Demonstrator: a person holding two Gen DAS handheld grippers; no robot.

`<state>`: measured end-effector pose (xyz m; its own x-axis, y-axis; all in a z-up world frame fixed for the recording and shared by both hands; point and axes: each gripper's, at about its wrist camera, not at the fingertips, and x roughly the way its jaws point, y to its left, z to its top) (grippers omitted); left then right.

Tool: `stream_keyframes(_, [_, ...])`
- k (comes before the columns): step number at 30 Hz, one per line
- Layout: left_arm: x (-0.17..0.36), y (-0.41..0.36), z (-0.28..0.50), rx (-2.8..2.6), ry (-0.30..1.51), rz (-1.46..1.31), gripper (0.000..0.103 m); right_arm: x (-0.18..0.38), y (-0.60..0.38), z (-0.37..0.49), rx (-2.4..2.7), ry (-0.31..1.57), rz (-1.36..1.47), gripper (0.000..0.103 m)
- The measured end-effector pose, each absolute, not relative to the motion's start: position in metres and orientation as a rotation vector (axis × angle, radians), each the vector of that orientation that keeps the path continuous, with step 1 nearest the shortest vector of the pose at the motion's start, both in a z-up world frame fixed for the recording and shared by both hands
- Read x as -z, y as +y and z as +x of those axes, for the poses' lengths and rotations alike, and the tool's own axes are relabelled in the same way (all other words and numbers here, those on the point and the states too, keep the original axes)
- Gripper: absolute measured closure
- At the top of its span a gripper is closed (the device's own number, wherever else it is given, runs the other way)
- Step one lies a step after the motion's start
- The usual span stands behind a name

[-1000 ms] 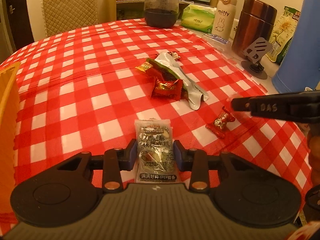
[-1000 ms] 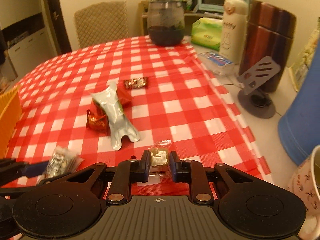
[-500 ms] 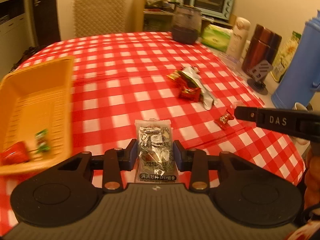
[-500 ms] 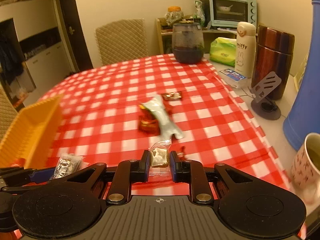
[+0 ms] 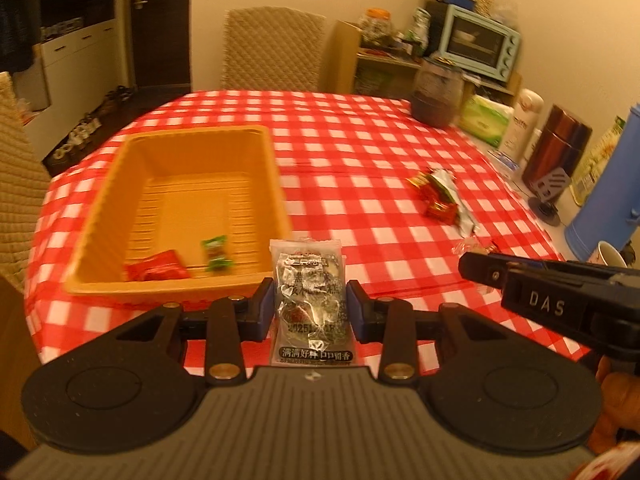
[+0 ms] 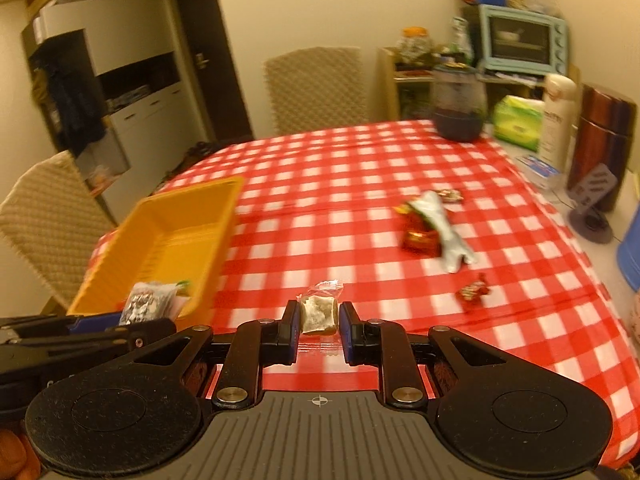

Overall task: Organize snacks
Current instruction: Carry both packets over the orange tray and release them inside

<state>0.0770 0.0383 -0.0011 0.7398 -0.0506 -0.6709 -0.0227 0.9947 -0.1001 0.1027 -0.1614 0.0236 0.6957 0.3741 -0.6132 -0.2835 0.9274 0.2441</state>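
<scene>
Both views have swung toward the yellow tray (image 5: 120,184), now near. Left tool (image 5: 310,306) grips a silver packet (image 5: 308,292), right tool (image 6: 319,326) a small wrapped sweet (image 6: 318,314) — two snacks lie inside, several wait on the counter (image 5: 360,160).

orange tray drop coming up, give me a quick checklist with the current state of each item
1. Left gripper shut on the silver packet: ok.
2. Right gripper shut on the clear-wrapped snack: ok.
3. Orange tray has free floor beside the red packet and green candy: ok.
4. Silver packet over the tray: not ok, it is short of the near rim.
5. Clear-wrapped snack over the tray: not ok, the tray lies to its left.
6. Grippers clear of each other: cannot tell, they look close.
</scene>
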Motion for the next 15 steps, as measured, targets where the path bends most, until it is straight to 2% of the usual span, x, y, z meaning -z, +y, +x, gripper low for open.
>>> stream_keyframes(15, [-0.017,0.098,0.049,-0.103,0.694,-0.162,0.069,-0.041,-0.101,0.095,-0.495,0.675,0.066,0.082])
